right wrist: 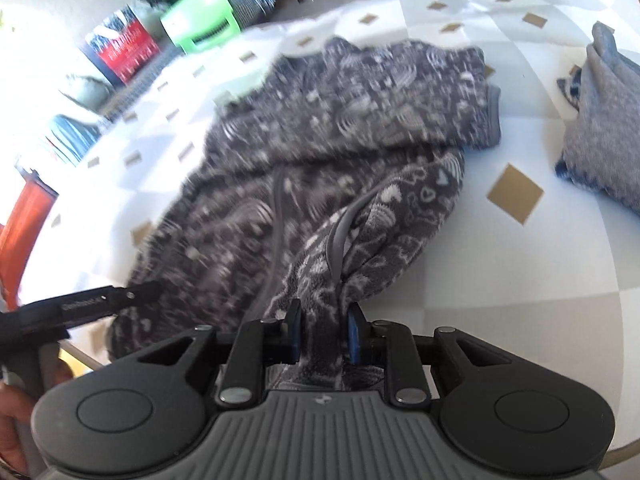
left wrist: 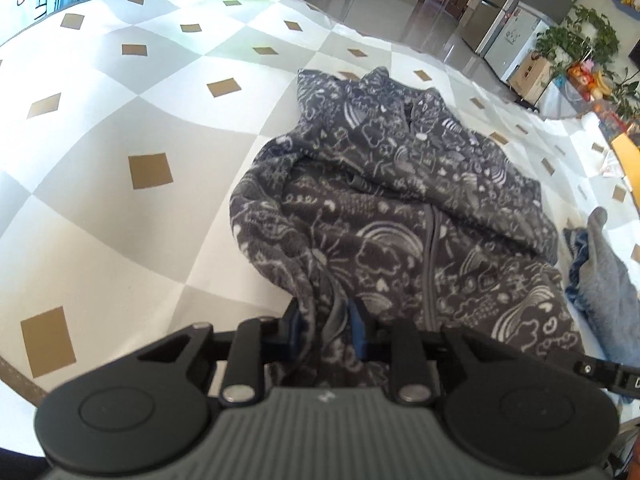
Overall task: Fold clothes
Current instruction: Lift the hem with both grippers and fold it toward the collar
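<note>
a dark grey fleece jacket printed with pale rainbows, clouds and hearts lies crumpled on a table covered by a white and grey checked cloth with small tan diamonds. the left gripper has its 2 blue-padded fingers nearly closed, pinching a bunched fold at the near edge of the jacket. the right gripper is likewise almost closed, its pads pressed on a gathered ridge of the same jacket, beside a grey trim band. the jacket's zip runs away from the grippers up the middle of the garment. a second, lighter grey-blue garment lies on the cloth to the right, apart from the jacket. a green plastic stool stands beyond the table.
</note>
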Demonstrator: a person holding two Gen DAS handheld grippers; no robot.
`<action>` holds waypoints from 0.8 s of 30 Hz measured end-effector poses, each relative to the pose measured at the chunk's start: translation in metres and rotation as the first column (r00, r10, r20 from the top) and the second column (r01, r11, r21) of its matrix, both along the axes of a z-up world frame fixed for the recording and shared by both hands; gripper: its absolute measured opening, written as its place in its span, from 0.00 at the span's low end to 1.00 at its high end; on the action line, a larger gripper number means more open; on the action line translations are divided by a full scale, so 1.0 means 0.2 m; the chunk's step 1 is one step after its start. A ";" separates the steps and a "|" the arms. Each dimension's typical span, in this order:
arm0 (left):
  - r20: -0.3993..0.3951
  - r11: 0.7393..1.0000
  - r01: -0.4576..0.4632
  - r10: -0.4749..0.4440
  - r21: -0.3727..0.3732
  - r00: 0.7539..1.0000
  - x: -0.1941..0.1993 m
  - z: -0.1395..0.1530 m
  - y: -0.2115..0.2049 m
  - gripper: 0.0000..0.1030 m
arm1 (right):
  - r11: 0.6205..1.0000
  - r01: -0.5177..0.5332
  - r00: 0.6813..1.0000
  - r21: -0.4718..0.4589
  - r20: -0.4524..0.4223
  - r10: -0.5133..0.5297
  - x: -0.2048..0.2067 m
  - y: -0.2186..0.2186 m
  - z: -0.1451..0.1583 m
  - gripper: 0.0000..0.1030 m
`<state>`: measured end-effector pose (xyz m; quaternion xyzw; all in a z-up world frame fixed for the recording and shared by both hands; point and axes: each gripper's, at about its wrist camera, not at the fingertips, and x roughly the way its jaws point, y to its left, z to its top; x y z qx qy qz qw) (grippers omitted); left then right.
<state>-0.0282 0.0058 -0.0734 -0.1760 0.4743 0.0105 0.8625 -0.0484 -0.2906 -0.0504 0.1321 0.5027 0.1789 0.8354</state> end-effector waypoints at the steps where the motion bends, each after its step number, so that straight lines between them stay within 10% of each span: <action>1: 0.010 1.000 -0.004 0.004 -0.010 1.000 0.01 0.03 0.01 0.21 | 1.000 0.008 1.000 0.027 0.013 -0.009 0.01 -0.01 0.03 0.20; 15: 0.064 0.999 0.004 -0.002 -0.035 0.998 0.36 0.31 0.05 0.21 | 0.954 0.161 0.987 0.253 -0.038 -0.156 0.31 -0.08 0.27 0.20; 24: 0.019 0.989 0.132 -0.131 -0.070 0.991 0.21 0.23 -0.02 0.38 | 0.948 0.181 0.983 0.263 -0.077 -0.166 0.39 -0.04 0.23 0.21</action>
